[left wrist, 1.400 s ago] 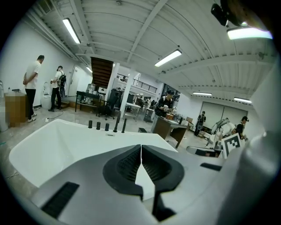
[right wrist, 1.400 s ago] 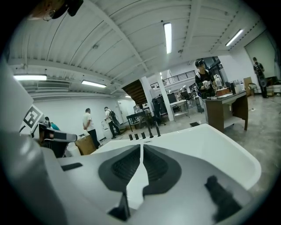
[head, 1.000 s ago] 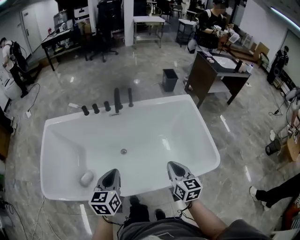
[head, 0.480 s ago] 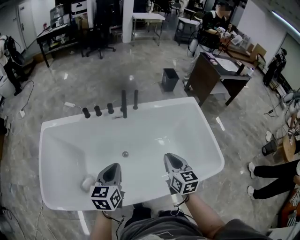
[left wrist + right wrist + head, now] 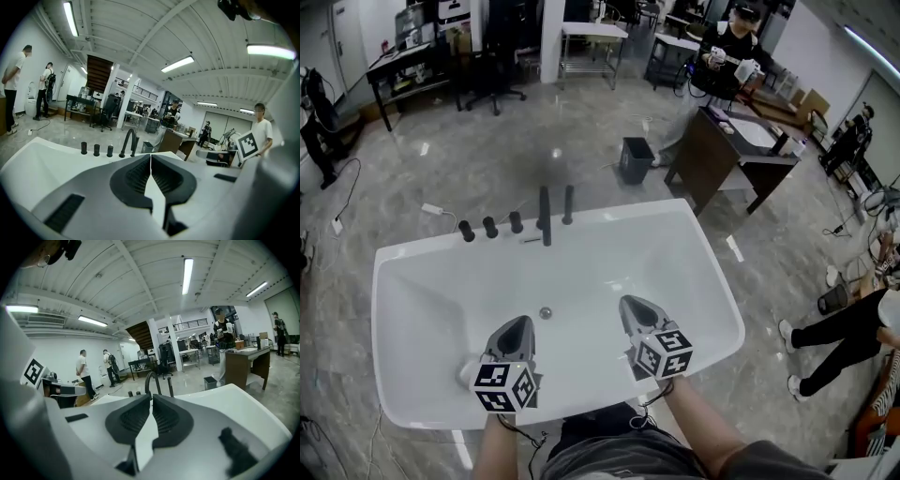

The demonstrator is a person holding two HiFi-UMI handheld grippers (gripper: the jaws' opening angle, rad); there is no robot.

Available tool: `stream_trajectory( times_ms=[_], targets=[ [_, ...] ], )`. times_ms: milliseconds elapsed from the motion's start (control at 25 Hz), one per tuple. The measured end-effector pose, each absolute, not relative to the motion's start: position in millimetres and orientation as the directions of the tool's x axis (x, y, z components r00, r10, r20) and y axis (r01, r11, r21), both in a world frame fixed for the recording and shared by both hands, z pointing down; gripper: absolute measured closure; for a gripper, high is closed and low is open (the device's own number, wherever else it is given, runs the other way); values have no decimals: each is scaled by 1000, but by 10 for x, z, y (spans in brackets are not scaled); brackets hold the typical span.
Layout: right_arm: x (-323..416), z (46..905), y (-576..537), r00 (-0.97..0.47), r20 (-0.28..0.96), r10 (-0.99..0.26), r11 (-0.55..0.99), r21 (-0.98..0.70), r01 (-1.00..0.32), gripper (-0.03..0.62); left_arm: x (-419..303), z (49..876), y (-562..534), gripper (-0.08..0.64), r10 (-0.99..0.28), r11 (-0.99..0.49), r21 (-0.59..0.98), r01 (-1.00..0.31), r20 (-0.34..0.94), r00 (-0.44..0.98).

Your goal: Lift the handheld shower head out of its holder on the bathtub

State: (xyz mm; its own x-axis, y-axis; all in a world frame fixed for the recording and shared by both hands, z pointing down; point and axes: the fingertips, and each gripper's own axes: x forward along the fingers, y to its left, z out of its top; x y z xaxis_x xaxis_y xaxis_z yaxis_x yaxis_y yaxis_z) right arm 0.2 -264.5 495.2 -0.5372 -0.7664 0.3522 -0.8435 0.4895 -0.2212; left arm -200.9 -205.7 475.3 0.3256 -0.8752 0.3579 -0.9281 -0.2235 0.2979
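A white bathtub [image 5: 712,281] fills the middle of the head view. On its far rim stand three black knobs [image 5: 490,227], a curved black spout [image 5: 545,216] and, just right of it, the thin upright black handheld shower head [image 5: 568,204] in its holder. My left gripper [image 5: 519,322] and right gripper [image 5: 631,302] hover over the tub's near side, both shut and empty, well short of the fittings. The left gripper view shows the left gripper [image 5: 150,157] aimed at the spout [image 5: 126,140]. From the right gripper [image 5: 152,397] the shower head [image 5: 169,386] shows just right of the jaws.
A drain [image 5: 546,313] sits in the tub floor and a round white object [image 5: 466,373] lies near its left end. Behind the tub are a black bin [image 5: 635,159] and a dark desk [image 5: 722,150]. A person's legs [image 5: 830,337] are at the right.
Both grippers have moved forward, from the tub's near rim to over its basin. The tub and fittings sit closer in view. Jaws stay shut.
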Motion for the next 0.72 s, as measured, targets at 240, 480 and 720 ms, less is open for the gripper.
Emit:
stream_trajectory(
  times_ms=[240, 480, 720],
  targets=[
    [-60, 4927, -3040, -577, 352, -737, 544, -199, -815, 561, -1971, 4681, -2322, 543, -888, -187, 297, -936, 356, 291],
    [-49, 4888, -3503, -595, 343, -727, 556, -215, -803, 561, -1876, 4614, -2693, 541, -893, -160, 287, -945, 366, 263],
    [32, 5008, -4037, -599, 346, -722, 551, -238, -800, 561, -1788, 4607, -3145, 541, -905, -144, 280, -949, 352, 241]
  ],
)
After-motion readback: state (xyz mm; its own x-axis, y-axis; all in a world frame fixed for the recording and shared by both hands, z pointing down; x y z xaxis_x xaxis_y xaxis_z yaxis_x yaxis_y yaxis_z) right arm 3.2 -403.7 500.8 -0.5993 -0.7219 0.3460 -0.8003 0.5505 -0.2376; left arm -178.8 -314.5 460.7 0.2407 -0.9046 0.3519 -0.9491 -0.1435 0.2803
